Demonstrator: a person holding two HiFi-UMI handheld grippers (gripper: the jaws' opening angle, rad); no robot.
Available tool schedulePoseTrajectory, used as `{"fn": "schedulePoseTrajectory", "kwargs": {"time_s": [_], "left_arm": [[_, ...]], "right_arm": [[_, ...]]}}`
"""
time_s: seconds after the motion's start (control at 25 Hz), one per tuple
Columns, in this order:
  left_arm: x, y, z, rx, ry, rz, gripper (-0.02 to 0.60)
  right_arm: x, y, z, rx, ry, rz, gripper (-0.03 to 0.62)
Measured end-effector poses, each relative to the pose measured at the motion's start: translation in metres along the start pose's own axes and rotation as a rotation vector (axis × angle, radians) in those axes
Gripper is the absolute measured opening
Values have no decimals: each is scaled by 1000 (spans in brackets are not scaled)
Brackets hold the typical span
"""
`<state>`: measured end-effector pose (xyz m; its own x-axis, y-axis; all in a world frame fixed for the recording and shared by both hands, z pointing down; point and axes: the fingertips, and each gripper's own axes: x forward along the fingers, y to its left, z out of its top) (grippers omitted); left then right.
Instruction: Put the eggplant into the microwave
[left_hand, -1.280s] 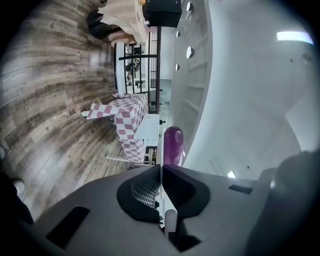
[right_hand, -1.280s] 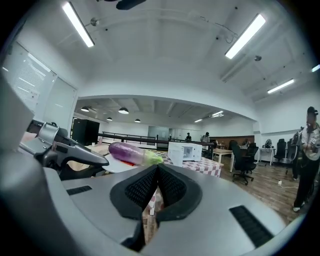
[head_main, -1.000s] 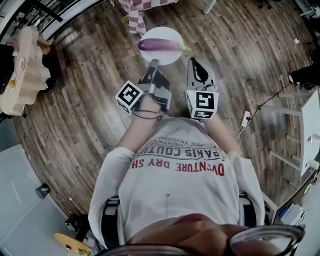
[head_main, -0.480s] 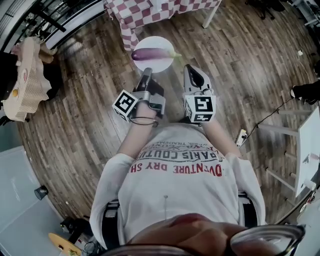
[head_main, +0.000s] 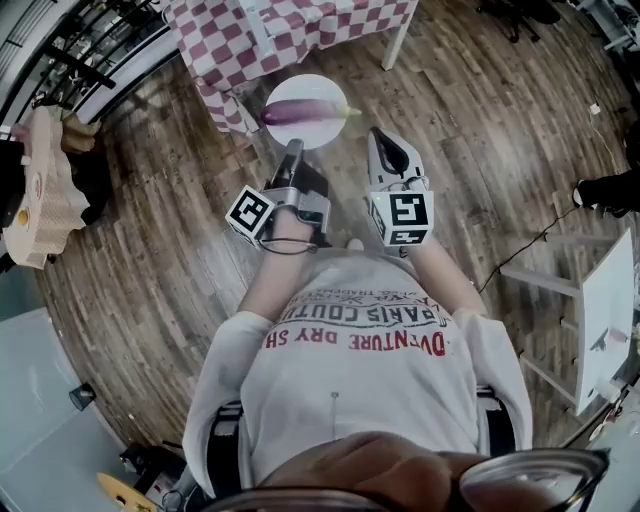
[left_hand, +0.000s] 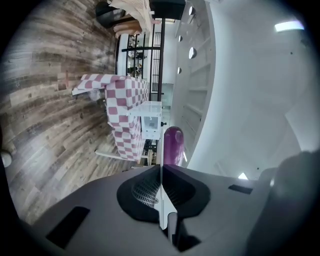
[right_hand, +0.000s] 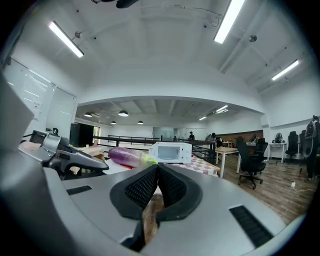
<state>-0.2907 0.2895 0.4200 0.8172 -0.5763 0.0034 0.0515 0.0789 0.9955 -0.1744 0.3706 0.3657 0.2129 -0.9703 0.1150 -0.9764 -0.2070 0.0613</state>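
A purple eggplant (head_main: 300, 110) lies on a round white plate (head_main: 332, 86) that I carry in front of me over the wood floor. My left gripper (head_main: 293, 148) is shut on the plate's near rim; in the left gripper view the plate (left_hand: 161, 200) shows edge-on between the jaws, with the eggplant (left_hand: 173, 145) beyond. My right gripper (head_main: 383, 138) hangs beside the plate, shut and holding nothing. The white microwave (right_hand: 171, 152) stands ahead on a red-checkered table (head_main: 280, 30), its door closed. From the right gripper view the eggplant (right_hand: 127, 156) sits left of the microwave.
The checkered table's white legs (head_main: 397, 45) stand on the wood floor ahead. A white table (head_main: 605, 300) is at the right, a cable on the floor near it. Black office chairs (right_hand: 250, 162) and desks stand to the right. A beige cloth-covered thing (head_main: 45, 180) is at the left.
The person has walked forward with the plate. The checkered table has come from the top edge well into the head view, close to the plate. Both grippers keep their hold and pose.
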Motion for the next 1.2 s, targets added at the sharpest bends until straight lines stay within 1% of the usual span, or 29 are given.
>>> {"fn": "schedulePoseTrajectory", "kwargs": {"time_s": [0.08, 0.16, 0.28, 0.36, 0.56, 0.88, 1.08, 1.2], "left_arm": [[20, 5, -11, -1, 10, 20, 34], [40, 6, -16, 16, 18, 24, 34], [70, 8, -13, 39, 21, 29, 34], [94, 12, -8, 36, 25, 37, 34], [163, 16, 17, 15, 48, 52, 34], [279, -7, 59, 35, 108, 26, 34], [330, -12, 84, 36, 115, 6, 34], [349, -6, 95, 33, 103, 25, 34]], "right_arm": [[10, -22, -3, 7, 6, -1, 26], [22, -39, -7, 23, 11, -5, 26], [43, -56, -15, 40, 24, -9, 26], [61, -66, -20, 39, 35, -12, 26], [123, -90, -20, 37, 53, -35, 26], [229, -134, 3, 47, 51, -105, 26], [286, -151, 7, 61, 52, -117, 26], [312, -157, 5, 79, 60, -102, 26]]}}
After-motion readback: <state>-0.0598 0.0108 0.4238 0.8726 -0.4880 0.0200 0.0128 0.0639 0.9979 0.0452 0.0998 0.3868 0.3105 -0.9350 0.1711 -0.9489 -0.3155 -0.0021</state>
